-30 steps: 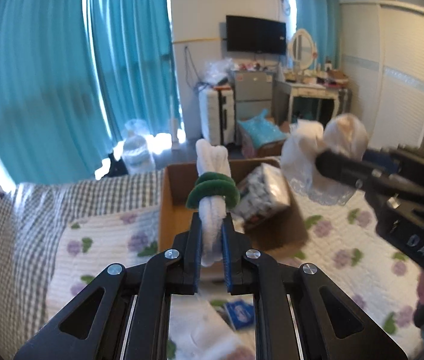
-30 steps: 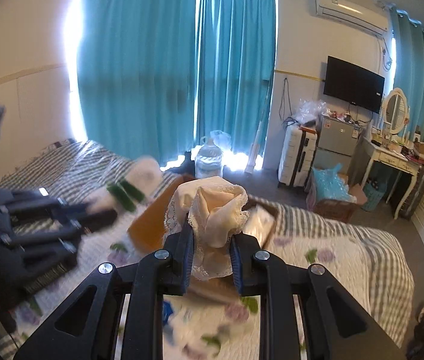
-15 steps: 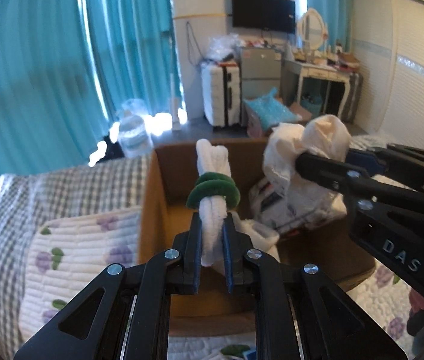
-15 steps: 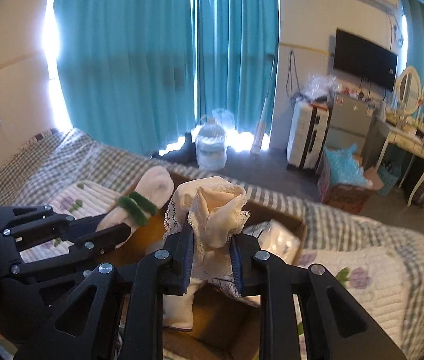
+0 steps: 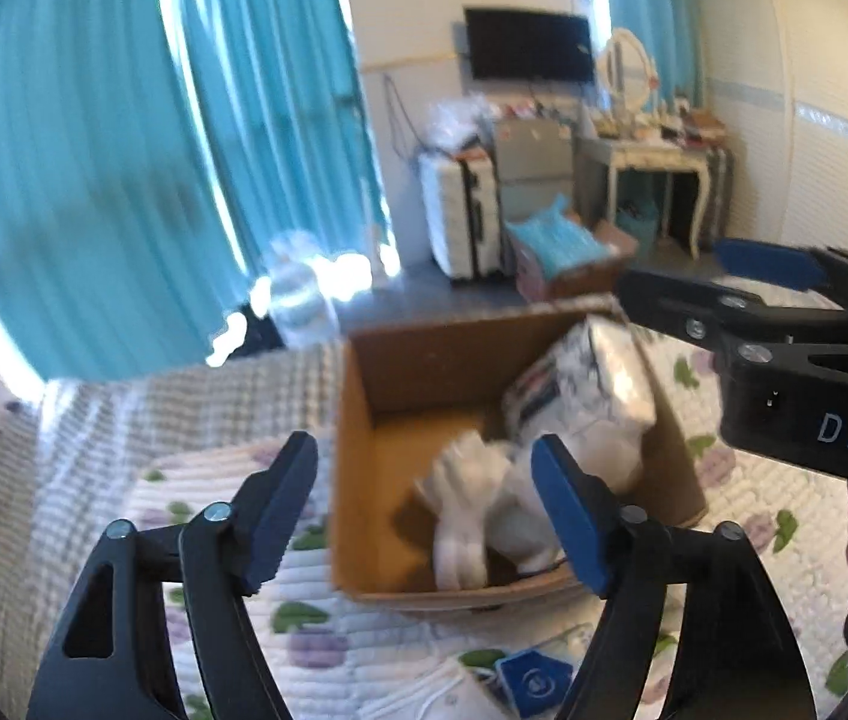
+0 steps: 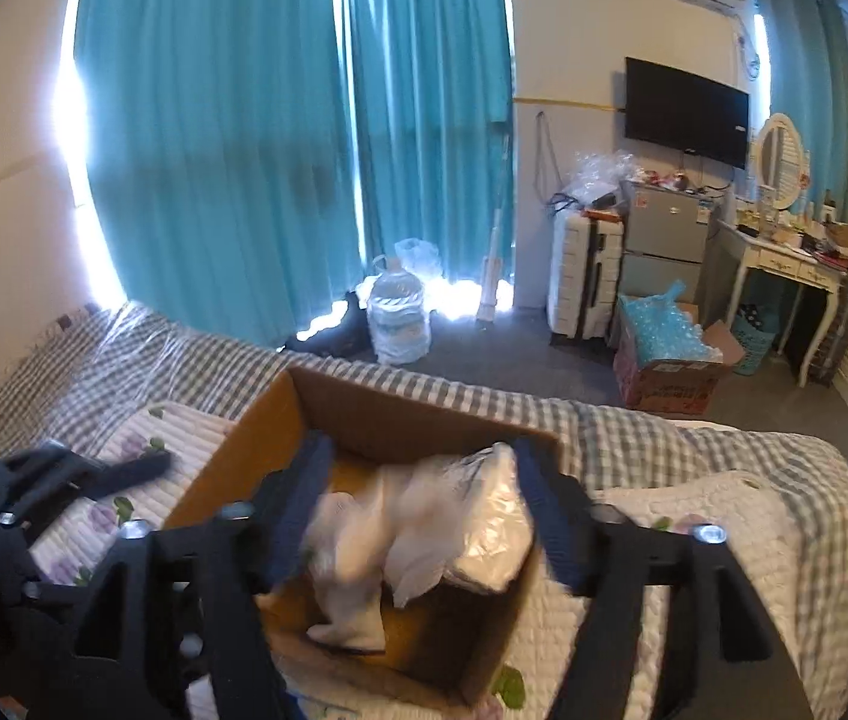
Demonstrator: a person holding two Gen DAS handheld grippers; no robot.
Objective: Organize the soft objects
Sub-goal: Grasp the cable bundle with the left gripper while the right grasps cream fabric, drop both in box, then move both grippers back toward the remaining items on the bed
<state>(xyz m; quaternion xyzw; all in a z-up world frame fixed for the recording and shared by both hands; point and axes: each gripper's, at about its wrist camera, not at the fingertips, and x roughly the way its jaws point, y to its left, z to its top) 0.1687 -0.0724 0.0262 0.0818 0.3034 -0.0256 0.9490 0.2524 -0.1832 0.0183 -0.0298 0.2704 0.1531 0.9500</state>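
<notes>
Both the left gripper (image 5: pixel 424 504) and right gripper (image 6: pixel 424 501) have jaws spread, empty, above the cardboard box (image 5: pixel 357 420). The blurred white roll (image 5: pixel 460 516) seems upright inside; only the right wrist view shows its base.

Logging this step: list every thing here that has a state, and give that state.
Left gripper: open, holding nothing.
Right gripper: open, holding nothing, above the box.
Box: open at the top, on the bed, partly filled.
White roll: inside the box, blurred.
Lace cloth: inside the box, blurred.
Plastic pack: in the box, leaning on its right wall.
Curtains: drawn shut.
TV: off.
</notes>
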